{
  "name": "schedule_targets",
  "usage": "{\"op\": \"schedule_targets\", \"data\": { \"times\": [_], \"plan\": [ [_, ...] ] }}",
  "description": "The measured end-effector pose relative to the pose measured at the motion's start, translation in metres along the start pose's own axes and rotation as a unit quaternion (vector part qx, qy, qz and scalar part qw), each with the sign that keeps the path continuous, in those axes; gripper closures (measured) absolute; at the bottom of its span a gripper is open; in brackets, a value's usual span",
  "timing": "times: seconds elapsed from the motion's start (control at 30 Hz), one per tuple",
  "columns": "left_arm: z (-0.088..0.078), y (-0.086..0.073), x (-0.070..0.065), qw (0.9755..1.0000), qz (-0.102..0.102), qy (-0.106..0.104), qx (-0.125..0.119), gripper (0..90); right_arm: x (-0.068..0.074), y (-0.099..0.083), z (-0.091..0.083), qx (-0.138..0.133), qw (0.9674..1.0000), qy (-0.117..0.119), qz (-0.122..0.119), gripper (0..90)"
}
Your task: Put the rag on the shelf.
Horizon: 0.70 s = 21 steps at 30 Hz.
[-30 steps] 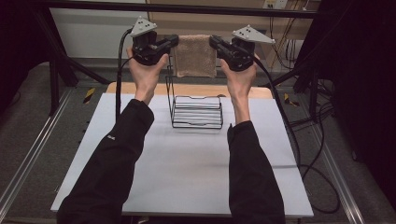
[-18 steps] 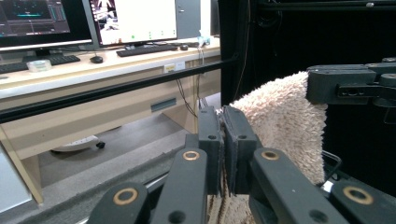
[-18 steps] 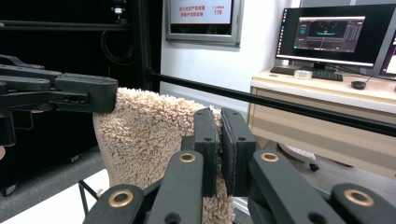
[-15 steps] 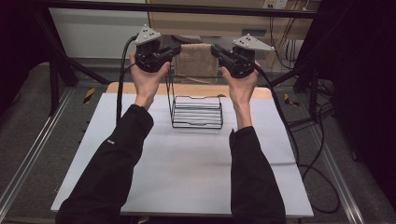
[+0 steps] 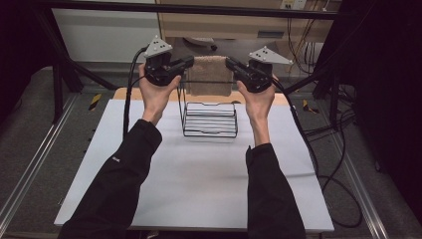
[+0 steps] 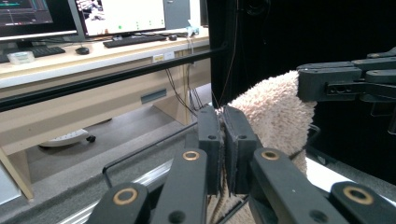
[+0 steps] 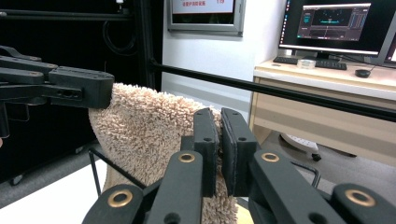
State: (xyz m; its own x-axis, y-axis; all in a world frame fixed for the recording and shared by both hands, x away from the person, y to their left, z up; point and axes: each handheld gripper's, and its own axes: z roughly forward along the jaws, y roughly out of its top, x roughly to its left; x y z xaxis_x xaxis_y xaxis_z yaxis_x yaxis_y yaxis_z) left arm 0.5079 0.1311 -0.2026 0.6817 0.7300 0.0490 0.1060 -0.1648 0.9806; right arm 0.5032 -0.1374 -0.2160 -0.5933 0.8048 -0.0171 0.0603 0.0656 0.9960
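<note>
A beige terry towel (image 5: 209, 74) hangs stretched between my two grippers, just above the far top rail of a black wire rack (image 5: 209, 119). My left gripper (image 5: 190, 61) is shut on the towel's left upper corner, and my right gripper (image 5: 229, 62) is shut on its right upper corner. In the left gripper view the jaws (image 6: 223, 119) pinch the towel (image 6: 275, 107), with the right gripper (image 6: 301, 83) at its far corner. In the right gripper view the jaws (image 7: 219, 120) clamp the towel (image 7: 149, 126), the left gripper (image 7: 108, 88) holds the other end, and a rack wire (image 7: 112, 165) runs below.
The rack stands at the far middle of a white board (image 5: 199, 189) on the table. A black frame bar (image 5: 239, 9) crosses behind the grippers. Beyond it stands a desk (image 7: 327, 74) with monitors and keyboards. Cables (image 5: 318, 129) trail off the table's right side.
Both hands have come down a little with the towel held between them, which brings it closer to the rack's top rail. Both grips on the towel are unchanged.
</note>
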Motion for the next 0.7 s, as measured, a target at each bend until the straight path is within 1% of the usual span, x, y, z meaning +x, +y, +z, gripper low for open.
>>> {"op": "schedule_targets", "data": {
  "times": [0.1,0.17,0.3,0.4,0.7],
  "plan": [
    [-0.001,-0.003,-0.002,1.0000,0.005,-0.001,0.005,86.2,0.002,-0.003,-0.002,0.005,1.0000,0.000,-0.005,85.3],
    [-0.001,-0.006,-0.002,1.0000,0.005,-0.003,0.008,86.2,0.002,-0.005,-0.003,0.006,1.0000,0.003,-0.002,85.3],
    [-0.001,-0.011,-0.004,0.9999,0.003,-0.005,0.012,86.2,0.002,-0.010,-0.003,0.011,0.9999,0.003,0.000,85.3],
    [-0.004,-0.014,-0.005,0.9999,0.000,-0.010,0.009,86.2,0.002,-0.013,-0.006,0.010,0.9999,0.008,0.002,85.2],
    [-0.010,-0.023,-0.011,0.9997,0.008,-0.012,0.022,85.6,0.009,-0.016,-0.013,0.026,0.9994,0.019,-0.010,84.9]
  ]
}}
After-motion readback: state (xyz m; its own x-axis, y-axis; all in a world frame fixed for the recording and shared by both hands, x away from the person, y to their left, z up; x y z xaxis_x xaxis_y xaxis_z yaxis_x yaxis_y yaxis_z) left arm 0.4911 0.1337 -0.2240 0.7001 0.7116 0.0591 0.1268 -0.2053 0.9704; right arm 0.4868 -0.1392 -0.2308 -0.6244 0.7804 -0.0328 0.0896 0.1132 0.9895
